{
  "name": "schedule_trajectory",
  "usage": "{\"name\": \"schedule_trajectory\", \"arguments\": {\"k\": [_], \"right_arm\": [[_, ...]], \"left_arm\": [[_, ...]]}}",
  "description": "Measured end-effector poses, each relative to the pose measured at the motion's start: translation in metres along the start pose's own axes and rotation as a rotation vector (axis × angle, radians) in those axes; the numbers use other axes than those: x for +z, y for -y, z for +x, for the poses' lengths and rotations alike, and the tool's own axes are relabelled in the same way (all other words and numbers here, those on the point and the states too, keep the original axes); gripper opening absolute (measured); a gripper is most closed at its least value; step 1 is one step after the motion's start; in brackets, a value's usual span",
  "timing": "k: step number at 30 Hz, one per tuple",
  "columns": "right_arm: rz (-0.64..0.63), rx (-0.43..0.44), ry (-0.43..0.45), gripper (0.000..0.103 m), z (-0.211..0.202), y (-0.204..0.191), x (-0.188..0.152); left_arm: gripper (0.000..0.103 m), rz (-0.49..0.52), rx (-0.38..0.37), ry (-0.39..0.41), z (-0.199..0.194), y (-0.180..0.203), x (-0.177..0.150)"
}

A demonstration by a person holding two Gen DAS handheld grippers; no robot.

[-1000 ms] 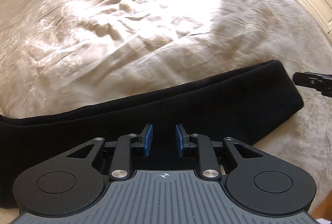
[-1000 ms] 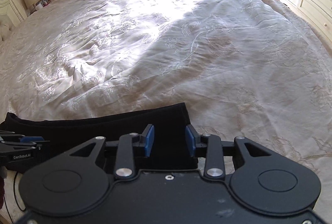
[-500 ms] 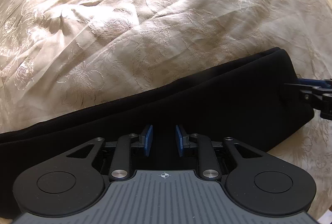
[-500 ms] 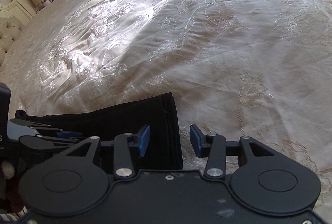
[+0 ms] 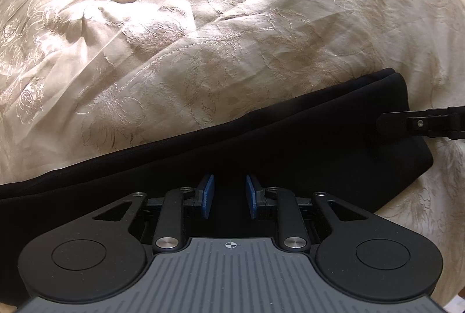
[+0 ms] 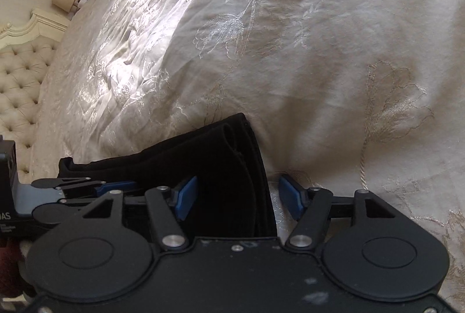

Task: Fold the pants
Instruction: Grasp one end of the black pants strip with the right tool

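1. Across bed (image 5: 203, 31), 9 to 3 o'clock: black folded pants (image 5: 261, 144).
2. Left gripper (image 5: 229, 194): narrowly parted above cloth, gripping nothing.
3. Right gripper (image 6: 237, 197): opening, straddling pants end, unclamped.
4. Risk: catching only top layer, skewing fold.

The pants (image 5: 261, 144) run off the left edge; left claw (image 5: 226, 195) grip unclear
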State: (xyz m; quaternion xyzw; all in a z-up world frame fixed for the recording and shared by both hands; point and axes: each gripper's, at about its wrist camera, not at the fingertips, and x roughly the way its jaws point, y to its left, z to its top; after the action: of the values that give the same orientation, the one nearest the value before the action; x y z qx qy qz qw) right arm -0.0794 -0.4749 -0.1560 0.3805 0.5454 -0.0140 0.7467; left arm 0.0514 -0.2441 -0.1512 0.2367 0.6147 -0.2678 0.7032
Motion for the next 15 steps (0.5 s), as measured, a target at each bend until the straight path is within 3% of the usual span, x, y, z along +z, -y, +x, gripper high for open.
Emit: {"name": "schedule_trajectory", "arguments": {"k": [3, 4, 5, 10, 15], "right_arm": [[0.028, 0.03, -0.004, 0.057, -0.005, 0.006, 0.0], [0.019, 0.033, -0.003, 0.029, -0.006, 0.004, -0.001], [0.01, 0.038, -0.007, 0.015, -0.006, 0.0, -0.003], [0.024, 0.072, 0.083, 0.009, -0.024, -0.022, -0.017], [-0.016, 0.073, 0.152, 0.009, -0.049, -0.06, -0.025]], "left_arm": [[0.024, -0.006, 0.0, 0.004, 0.001, -0.002, 0.0], [0.024, -0.007, 0.002, 0.006, 0.001, -0.002, -0.001], [0.024, -0.009, -0.001, 0.007, 0.001, -0.003, -0.001], [0.024, -0.034, -0.031, 0.029, -0.009, -0.013, -0.002], [0.024, -0.115, -0.005, 0.083, -0.026, -0.042, -0.009]]}}
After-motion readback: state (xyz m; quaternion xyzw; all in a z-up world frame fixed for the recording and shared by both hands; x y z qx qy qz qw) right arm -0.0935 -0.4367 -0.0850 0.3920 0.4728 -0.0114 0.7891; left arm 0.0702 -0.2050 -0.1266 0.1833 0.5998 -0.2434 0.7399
